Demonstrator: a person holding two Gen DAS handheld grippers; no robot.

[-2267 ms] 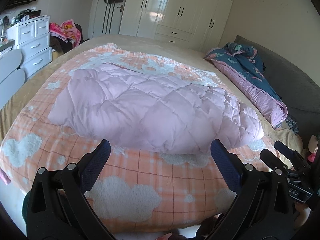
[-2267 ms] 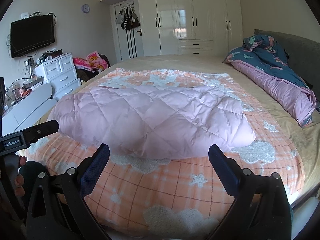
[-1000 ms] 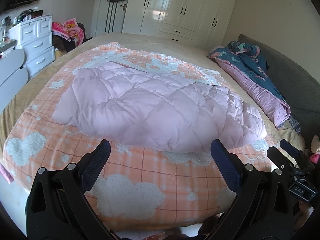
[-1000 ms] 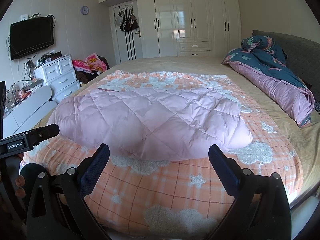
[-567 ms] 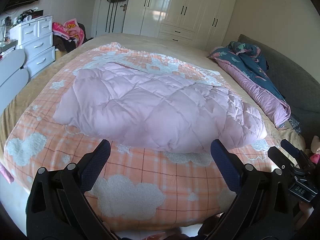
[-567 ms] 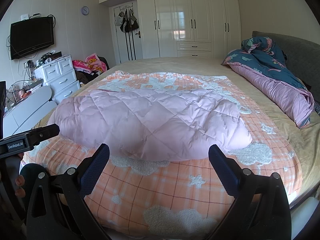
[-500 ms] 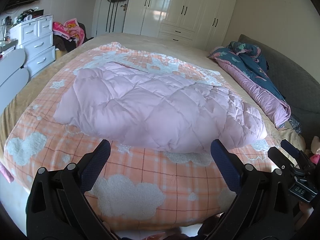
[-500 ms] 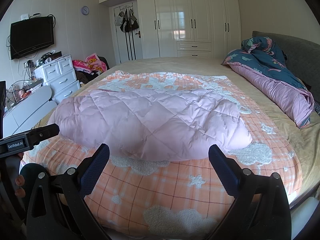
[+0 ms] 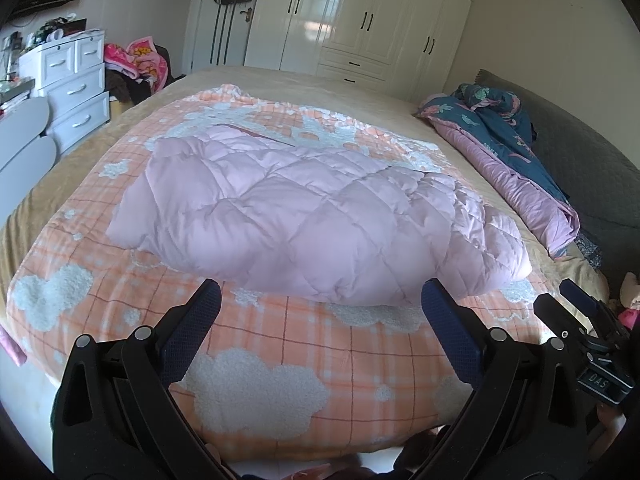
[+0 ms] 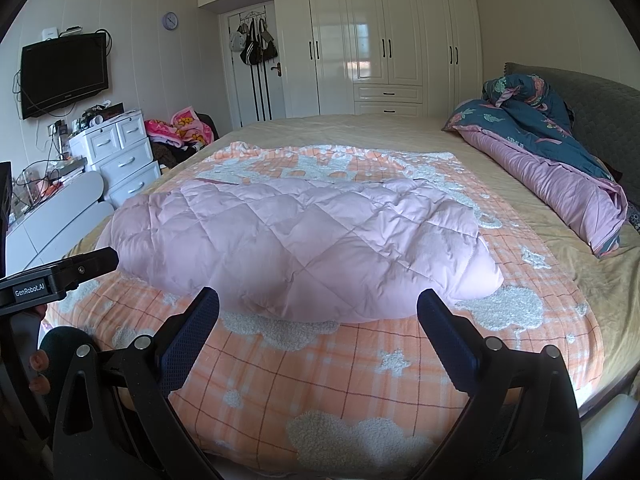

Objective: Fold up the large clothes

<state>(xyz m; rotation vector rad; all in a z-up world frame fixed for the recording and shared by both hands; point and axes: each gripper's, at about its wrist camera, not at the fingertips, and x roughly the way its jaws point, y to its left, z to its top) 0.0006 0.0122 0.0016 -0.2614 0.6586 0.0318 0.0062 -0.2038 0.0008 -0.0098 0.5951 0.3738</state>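
Left-wrist view: the left gripper [image 9: 320, 300] hangs above the near edge of the bed with its two dark-blue padded fingers [image 9: 192, 332] spread wide and nothing between them. The puffy, pale-pink quilted down garment [image 9: 312, 216] lies on the orange plaid blanket with fluffy white cloud patches [image 9: 256, 384], directly ahead at 12 o'clock, apart from the fingertips. Its long axis runs crosswise to the fingers, roughly from 10 o'clock to 3 o'clock; its rounded near hem faces the gripper. Right-wrist view: the right gripper [image 10: 318, 306] is likewise released and empty, with the same garment [image 10: 304, 240] at 12 o'clock, its near edge just beyond the fingertips. Part of the left tool's black body appears at 9 o'clock. The two grippers stand at about the same remove; the left faces the garment's left-to-middle span, the right its bulkier right end. Whichever fold follows would probably start by lowering both onto the near hem. A rolled navy floral and mauve duvet [image 10: 552, 160] lies well apart at 2 o'clock.
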